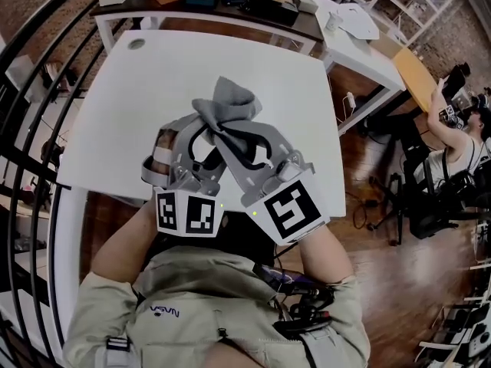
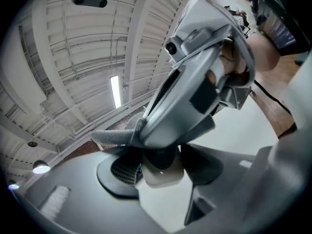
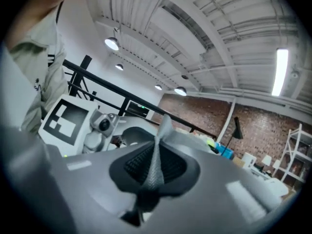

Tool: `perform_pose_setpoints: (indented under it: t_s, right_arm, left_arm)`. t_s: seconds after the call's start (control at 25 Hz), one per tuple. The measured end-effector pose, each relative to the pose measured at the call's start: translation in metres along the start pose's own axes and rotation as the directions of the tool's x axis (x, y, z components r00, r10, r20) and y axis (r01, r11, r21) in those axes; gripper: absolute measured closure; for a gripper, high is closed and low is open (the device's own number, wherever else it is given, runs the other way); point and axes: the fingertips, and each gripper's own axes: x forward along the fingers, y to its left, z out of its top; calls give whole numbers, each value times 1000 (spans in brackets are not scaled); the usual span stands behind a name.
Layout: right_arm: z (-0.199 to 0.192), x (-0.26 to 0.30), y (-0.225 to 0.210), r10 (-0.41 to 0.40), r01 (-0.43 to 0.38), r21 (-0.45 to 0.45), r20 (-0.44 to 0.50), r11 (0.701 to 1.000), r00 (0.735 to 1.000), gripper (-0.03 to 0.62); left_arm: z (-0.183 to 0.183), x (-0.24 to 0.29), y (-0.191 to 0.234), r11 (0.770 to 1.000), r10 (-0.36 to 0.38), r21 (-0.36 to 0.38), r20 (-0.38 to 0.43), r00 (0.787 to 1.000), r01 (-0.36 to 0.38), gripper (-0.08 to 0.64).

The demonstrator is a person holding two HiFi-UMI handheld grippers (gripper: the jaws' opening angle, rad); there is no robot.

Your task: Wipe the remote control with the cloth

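Left gripper (image 2: 158, 165) has its jaws clamped on a pale, round-cornered end that seems to be the remote control (image 2: 158, 178); only this short end shows between the dark pads, and the rest of it cannot be made out in any view. Right gripper (image 3: 155, 179) is closed on the cloth (image 1: 230, 102), with a thin ribbed fold of it pinched upright between the two pads.

From the head view, both grippers are raised above the white table (image 1: 153, 75), over the middle of its near edge. Their tips cross under the cloth. The left gripper view shows the right gripper reaching in from the upper right, its tip and a flap of cloth lying just above the held end of the remote, touching or nearly so.

The cloth is grey and soft-looking, bunched into a crumpled knot that peaks toward the table's far edge and drapes down over both sets of tips.
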Motion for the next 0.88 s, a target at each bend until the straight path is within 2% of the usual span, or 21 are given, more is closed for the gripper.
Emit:
perform_pose_setpoints:
  t_s: [0.12,0.2,0.28,0.4,0.48,0.72,0.88]
  right_arm:
    - [-1,3,15,73,-73,4,10,997,997,574]
    - [-1,0,10,65,-65,-6,15,998,998,574]
    - [0,-8,-11,-37,38,-27,25,999,999,574]
    - [1,-23,-49,-223,224,-11,46,975,974,574]
    - [-6,-28,-62,-268,268,-16,19,963,963,574]
    - [-19,-23,-48,-193,190,-52,-47,980,980,574]
    - [-19,-13,-19,-72,69,-46,-72,997,995,574]
  left_arm:
    - [-2,0,1,999,-6,-40,2,1000,6,287]
    - [-2,0,2,996,-17,-88,8,1000,18,287]
    - [-3,-1,5,989,-29,-143,16,999,31,287]
    - [-3,-2,9,978,-45,-201,27,999,49,287]
    - [-2,-1,10,979,-44,-200,30,999,49,287]
    - [2,1,10,980,-41,-192,31,999,46,287]
    - [0,-1,12,980,-40,-191,29,999,44,287]
